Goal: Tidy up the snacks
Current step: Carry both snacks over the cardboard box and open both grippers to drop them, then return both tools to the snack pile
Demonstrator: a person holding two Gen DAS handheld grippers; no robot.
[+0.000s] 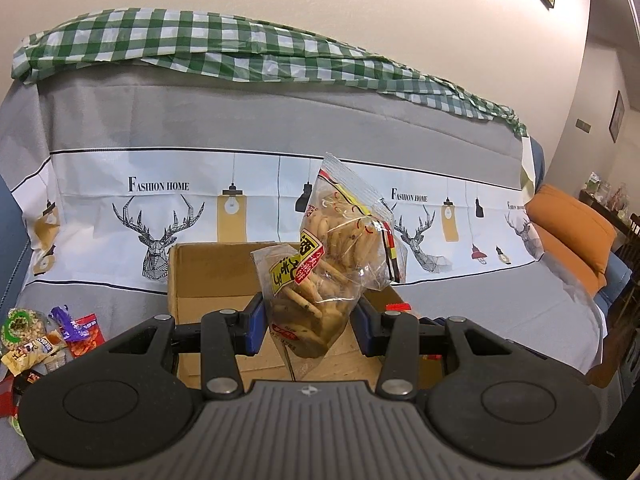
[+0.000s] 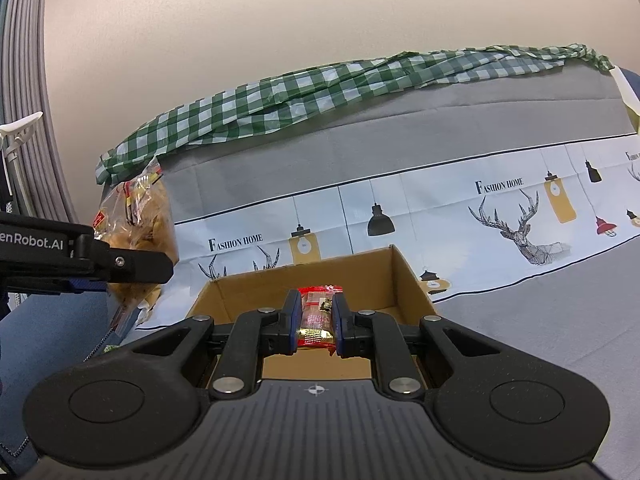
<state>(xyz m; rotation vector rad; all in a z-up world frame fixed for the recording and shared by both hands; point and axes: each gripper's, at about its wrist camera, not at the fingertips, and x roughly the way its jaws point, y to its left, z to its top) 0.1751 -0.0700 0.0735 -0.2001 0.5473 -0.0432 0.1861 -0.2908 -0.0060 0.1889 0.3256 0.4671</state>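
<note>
In the left wrist view, the left hand-held gripper (image 1: 308, 320) is grasping a clear bag of biscuit sticks (image 1: 320, 264) between its blue pads, the bag standing upright with its sealed top leaning to the right. The bag is hanging just above the open cardboard box (image 1: 212, 276), which is sitting on a sofa under a grey cover printed with deer heads and lamps (image 1: 160, 216). A green checked cloth (image 1: 200, 48) is lying along the top of the sofa back. At the lower left, a pile of loose snack packets (image 1: 48, 336) is lying beside the box. An orange cushion (image 1: 572, 228) is resting at the far right end of the sofa.

In the right wrist view, the right hand-held gripper (image 2: 316, 316) is clenched on a small red snack packet (image 2: 316, 312), its pads pressing the wrapper's two sides. It is holding the packet over the open cardboard box (image 2: 404, 276). At the left edge, the left hand-held gripper's black finger (image 2: 120, 264) is reaching in with the bag of biscuit sticks (image 2: 148, 216) held to the left of the box. The green checked cloth (image 2: 320, 92) is running across the sofa back behind.
</note>
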